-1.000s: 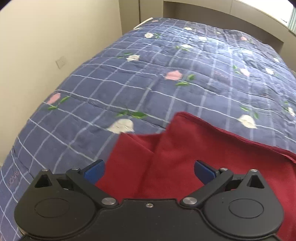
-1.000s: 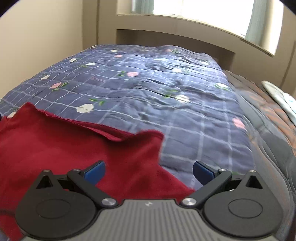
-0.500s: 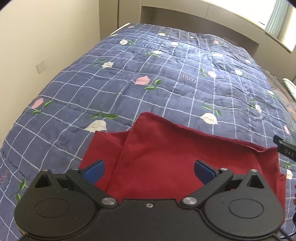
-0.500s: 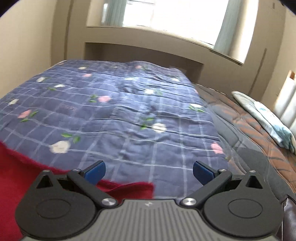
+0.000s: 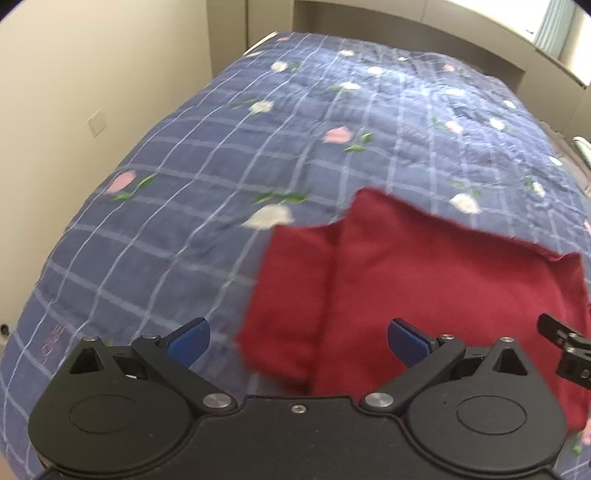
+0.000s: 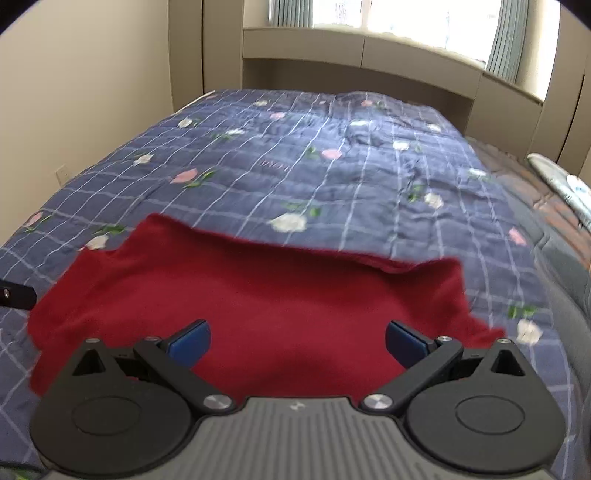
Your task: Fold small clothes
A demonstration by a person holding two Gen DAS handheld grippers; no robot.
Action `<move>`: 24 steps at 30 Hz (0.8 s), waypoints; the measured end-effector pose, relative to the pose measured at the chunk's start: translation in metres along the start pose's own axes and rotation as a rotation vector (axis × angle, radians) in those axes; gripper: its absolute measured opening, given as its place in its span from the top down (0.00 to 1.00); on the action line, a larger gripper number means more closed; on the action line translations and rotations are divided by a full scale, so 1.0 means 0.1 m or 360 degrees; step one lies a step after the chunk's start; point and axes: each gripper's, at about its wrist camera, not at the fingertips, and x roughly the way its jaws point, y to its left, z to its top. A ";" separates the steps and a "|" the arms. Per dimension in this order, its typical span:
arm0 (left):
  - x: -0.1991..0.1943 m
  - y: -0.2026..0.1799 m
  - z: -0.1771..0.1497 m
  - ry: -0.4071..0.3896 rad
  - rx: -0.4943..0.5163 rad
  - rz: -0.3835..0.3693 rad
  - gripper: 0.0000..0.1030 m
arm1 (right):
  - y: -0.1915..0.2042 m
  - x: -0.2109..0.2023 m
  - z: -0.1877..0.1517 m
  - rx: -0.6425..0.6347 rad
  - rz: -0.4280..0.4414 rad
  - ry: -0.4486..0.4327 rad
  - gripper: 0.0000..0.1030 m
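A red garment (image 6: 258,302) lies spread on the blue flowered quilt (image 6: 332,173) of a bed. My left gripper (image 5: 297,338) hovers over the garment's left edge, fingers wide apart and empty. My right gripper (image 6: 297,338) hovers over its middle, fingers also apart. Only the right view shows the window (image 6: 399,18).

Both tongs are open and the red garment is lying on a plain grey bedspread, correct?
Not quite. The bedspread is blue with a white grid and flower prints, not plain grey; the right wrist view shows it clearly. The rest holds: the left tongs and right tongs are open, and the red garment lies on it.
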 end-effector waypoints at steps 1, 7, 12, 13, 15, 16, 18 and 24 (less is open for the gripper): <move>0.00 0.08 -0.04 0.0014 -0.0006 0.0001 0.01 | 0.05 -0.01 -0.03 0.0000 -0.0001 0.0012 0.00; 0.07 0.43 -0.33 0.0089 -0.0122 -0.0086 0.01 | 0.37 -0.01 -0.24 -0.0086 -0.0007 0.0055 0.00; 0.20 0.50 -0.50 0.0128 -0.0233 -0.0206 0.01 | 0.45 0.10 -0.28 -0.0125 -0.0043 0.0072 0.00; 0.21 0.48 -0.52 0.0126 -0.0228 -0.0220 0.01 | 0.45 0.14 -0.27 -0.0128 -0.0045 0.0078 0.00; 0.24 0.45 -0.56 0.0120 -0.0218 -0.0250 0.01 | 0.47 0.18 -0.26 -0.0135 -0.0058 0.0093 0.00; 0.27 0.43 -0.56 0.0120 -0.0213 -0.0264 0.01 | 0.48 0.21 -0.25 -0.0142 -0.0066 0.0105 0.00; 0.31 0.40 -0.59 0.0119 -0.0205 -0.0300 0.01 | 0.48 0.25 -0.24 -0.0151 -0.0072 0.0111 0.00; 0.46 0.33 -0.61 0.0107 -0.0196 -0.0352 0.01 | 0.48 0.36 -0.23 -0.0183 -0.0142 0.0154 0.00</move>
